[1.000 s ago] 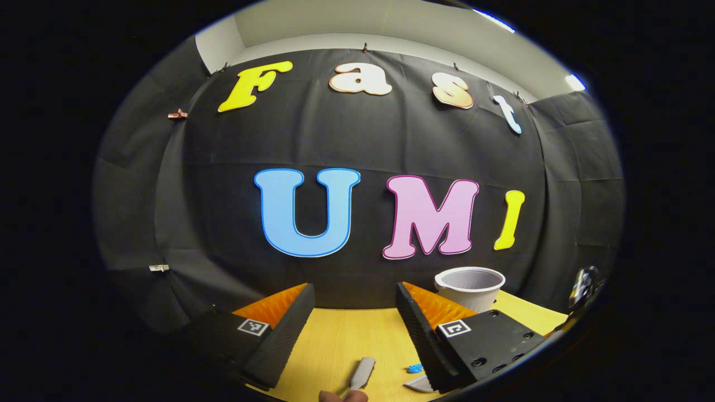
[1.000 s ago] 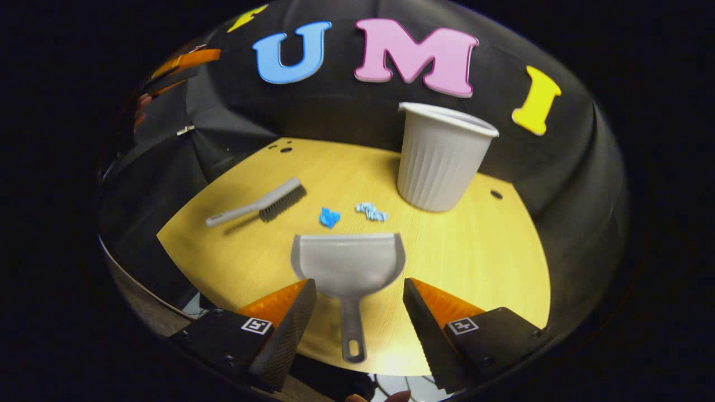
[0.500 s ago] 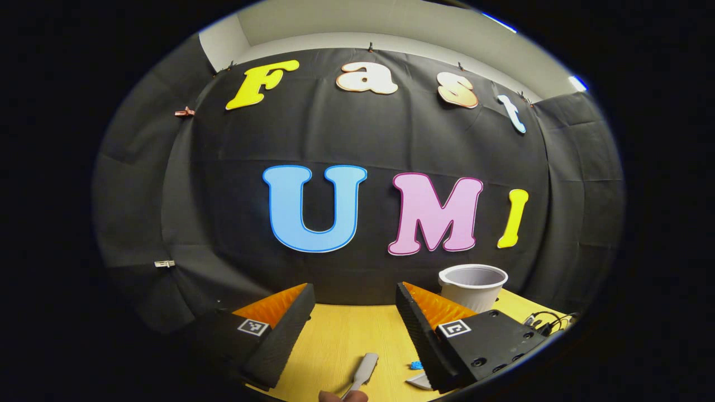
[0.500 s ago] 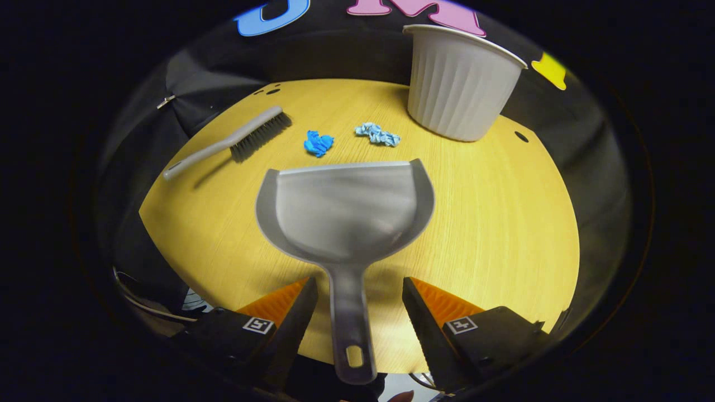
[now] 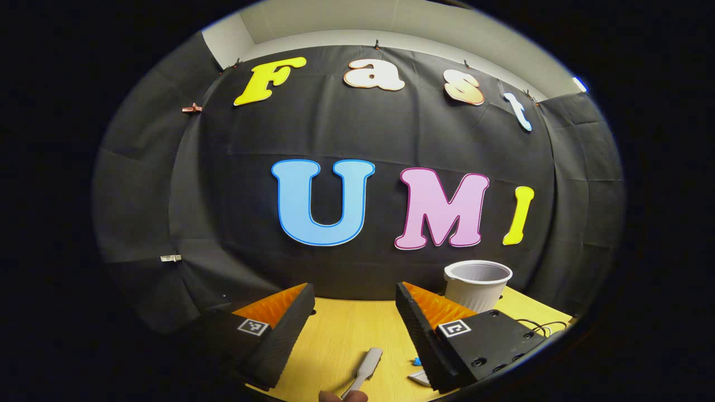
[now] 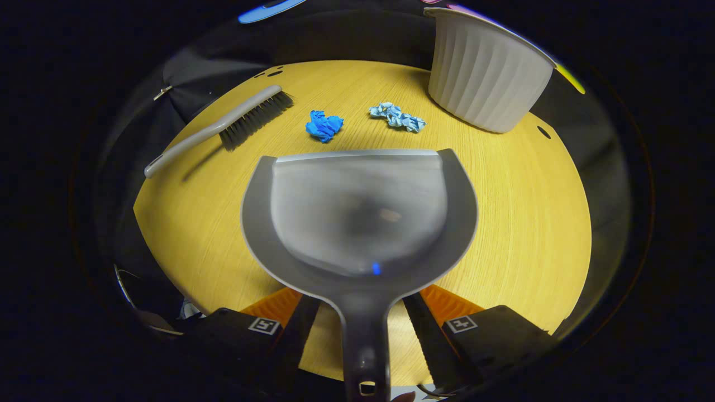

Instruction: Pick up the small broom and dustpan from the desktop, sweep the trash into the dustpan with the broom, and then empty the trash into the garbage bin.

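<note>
Dustpan (image 6: 357, 223) lying on desktop (image 6: 530, 223), handle reaching between right gripper (image 6: 360, 312) fingers, contact unclear, handle end cropped; left gripper (image 5: 354, 324) gaping above partly hidden broom (image 5: 366, 365); no legible writing.

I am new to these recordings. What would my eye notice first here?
In the right gripper view, the grey dustpan dominates the middle of the yellow table, its handle between the right gripper fingers. Beyond its front edge lie two blue paper scraps, with the broom at left and the white bin at right.
</note>
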A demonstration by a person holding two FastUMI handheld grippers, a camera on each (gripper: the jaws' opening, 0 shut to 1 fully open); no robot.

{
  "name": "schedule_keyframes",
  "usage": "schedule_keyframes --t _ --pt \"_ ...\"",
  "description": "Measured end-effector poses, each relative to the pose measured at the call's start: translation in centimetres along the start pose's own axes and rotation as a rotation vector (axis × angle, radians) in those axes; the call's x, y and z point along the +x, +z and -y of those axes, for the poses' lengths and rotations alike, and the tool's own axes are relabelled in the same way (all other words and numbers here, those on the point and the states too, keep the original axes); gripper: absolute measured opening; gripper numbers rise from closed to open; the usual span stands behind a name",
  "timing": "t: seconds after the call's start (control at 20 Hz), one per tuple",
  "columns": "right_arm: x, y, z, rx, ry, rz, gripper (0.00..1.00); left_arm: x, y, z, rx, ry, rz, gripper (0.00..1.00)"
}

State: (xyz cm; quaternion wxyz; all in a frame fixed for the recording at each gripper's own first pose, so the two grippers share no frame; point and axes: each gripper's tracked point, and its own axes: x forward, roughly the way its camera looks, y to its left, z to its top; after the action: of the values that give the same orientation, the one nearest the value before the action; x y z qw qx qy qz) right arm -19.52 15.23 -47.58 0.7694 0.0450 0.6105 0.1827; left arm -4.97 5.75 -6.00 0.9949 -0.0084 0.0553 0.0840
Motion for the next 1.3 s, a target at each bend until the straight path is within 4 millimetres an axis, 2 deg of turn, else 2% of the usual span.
schedule_keyframes --t 0.1,0.15,0.2,0.25,0.3,0.35,0.4,0.5,0.55,0.75,0.8,0.85,1.05,1.3 --pt "0.0 0.1 0.2 0.001 -0.004 -0.01 0.87 0.0 -0.2 -0.2 0.003 0.005 -0.004 0.95" --pt "0.2 0.4 0.2 0.003 -0.003 -0.009 0.81 0.0 -0.3 -0.3 0.001 0.007 -0.007 0.95" --pt "0.2 0.4 0.5 0.001 -0.007 -0.016 0.78 0.2 -0.6 -0.3 -0.005 0.008 -0.009 0.95" --pt "0.1 0.6 0.6 0.003 -0.008 -0.02 0.64 0.3 -0.6 -0.3 -0.012 0.01 -0.014 0.95" --pt "0.3 0.5 0.8 0.009 -0.009 -0.017 0.58 0.3 -0.8 -0.4 -0.016 0.014 -0.016 0.94" --pt "0.3 0.5 1.0 0.017 -0.01 -0.015 0.43 0.4 -0.7 -0.4 -0.019 0.015 -0.016 0.95" --pt "0.3 0.6 1.0 0.015 -0.008 -0.007 0.46 0.4 -0.9 -0.3 -0.019 0.016 -0.015 0.94" --pt "0.1 0.4 1.0 0.006 -0.005 -0.01 0.45 0.6 -1.1 -0.2 -0.012 0.015 -0.014 0.95" --pt "0.3 0.4 1.0 0.003 -0.003 -0.013 0.4 0.8 -1.2 -0.1 -0.005 0.016 -0.015 0.95" --pt "-0.1 0.8 1.0 -0.016 -0.002 0.021 0.39 1.2 -2.4 -0.4 0.009 0.025 -0.039 0.95" --pt "-0.2 0.9 1.0 -0.017 -0.002 0.026 0.33 1.4 -2.9 -0.6 0.012 0.03 -0.051 0.95" --pt "-0.5 0.8 0.9 -0.017 0.001 0.026 0.37 1.6 -3.5 -0.7 0.016 0.03 -0.069 0.95" --pt "-1.5 1.1 1.4 -0.069 0.0 0.06 0.38 2.4 -7.6 -0.9 0.034 0.003 -0.181 0.95" --pt "-3.2 1.1 3.5 -0.156 0.031 0.051 0.38 3.0 -15.4 0.3 0.047 -0.091 -0.408 0.95"
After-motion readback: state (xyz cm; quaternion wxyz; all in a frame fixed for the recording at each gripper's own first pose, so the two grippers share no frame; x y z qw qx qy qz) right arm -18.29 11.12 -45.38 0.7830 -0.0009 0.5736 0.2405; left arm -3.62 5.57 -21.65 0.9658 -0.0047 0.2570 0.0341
